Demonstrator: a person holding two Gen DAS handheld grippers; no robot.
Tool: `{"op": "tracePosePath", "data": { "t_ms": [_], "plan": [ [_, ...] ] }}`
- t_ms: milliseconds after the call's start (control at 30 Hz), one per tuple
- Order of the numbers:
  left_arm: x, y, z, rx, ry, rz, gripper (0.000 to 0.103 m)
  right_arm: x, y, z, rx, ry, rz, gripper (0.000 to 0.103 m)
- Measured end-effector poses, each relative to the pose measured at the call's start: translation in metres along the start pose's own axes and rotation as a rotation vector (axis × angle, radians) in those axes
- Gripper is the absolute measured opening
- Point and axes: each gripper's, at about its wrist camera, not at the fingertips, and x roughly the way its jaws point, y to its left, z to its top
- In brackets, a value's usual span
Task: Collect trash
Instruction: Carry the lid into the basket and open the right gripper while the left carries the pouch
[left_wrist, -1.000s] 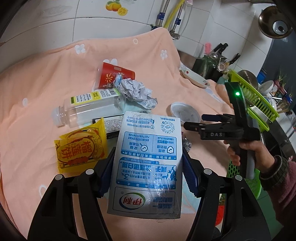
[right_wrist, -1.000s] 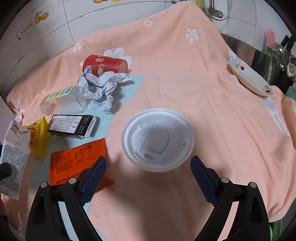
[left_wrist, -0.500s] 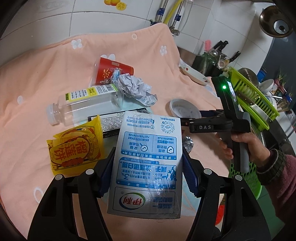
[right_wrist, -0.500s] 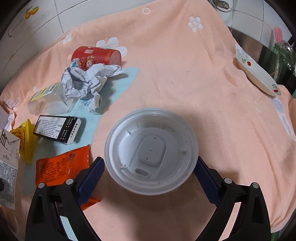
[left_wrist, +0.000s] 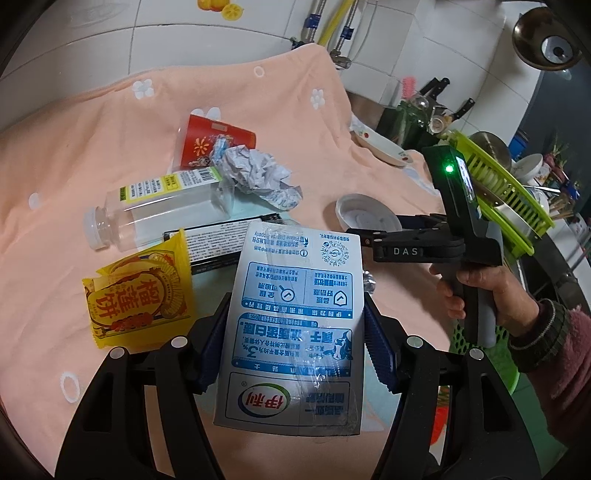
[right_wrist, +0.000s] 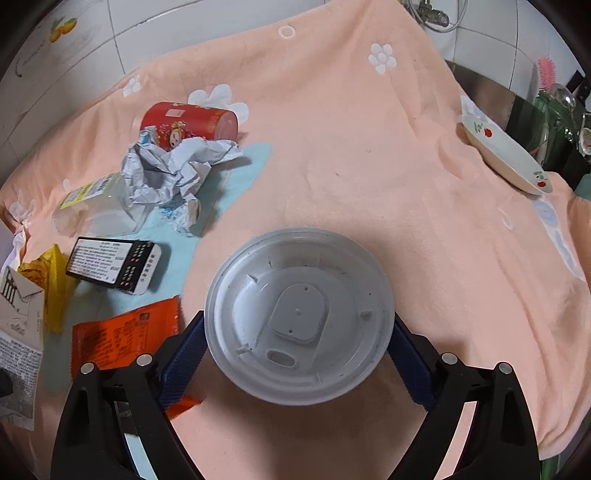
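My left gripper (left_wrist: 295, 350) is shut on a white and blue milk carton (left_wrist: 295, 317), held above the peach cloth. My right gripper (right_wrist: 297, 354) is open, its blue pads on either side of a white plastic cup lid (right_wrist: 299, 314) that lies on the cloth; whether they touch its rim I cannot tell. The lid (left_wrist: 365, 216) and the right gripper's fingers (left_wrist: 399, 243) also show in the left wrist view. Other trash lies on the left: a red paper cup (right_wrist: 188, 123), crumpled paper (right_wrist: 170, 173), a clear bottle (left_wrist: 155, 210), a yellow wrapper (left_wrist: 138, 299), a black box (right_wrist: 114, 264), an orange wrapper (right_wrist: 125, 336).
A white dish with red flowers (right_wrist: 506, 155) sits at the cloth's right edge. A green dish rack (left_wrist: 498, 192) and kitchen utensils stand beyond it. A green basket (left_wrist: 480, 354) is below the table edge by the person's hand. Tiled wall runs behind.
My right gripper has moved forward so the lid now lies between its pads. My left gripper keeps hold of the carton and has shifted slightly.
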Motion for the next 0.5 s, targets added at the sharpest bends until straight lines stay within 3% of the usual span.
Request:
{"op": "tracePosePath", "data": {
  "t_ms": [500],
  "plan": [
    [-0.008, -0.042, -0.009, 0.044, -0.013, -0.063, 0.065, -0.062, -0.009, -0.046, 0.029, -0.044, -0.017, 0.089]
  ]
}}
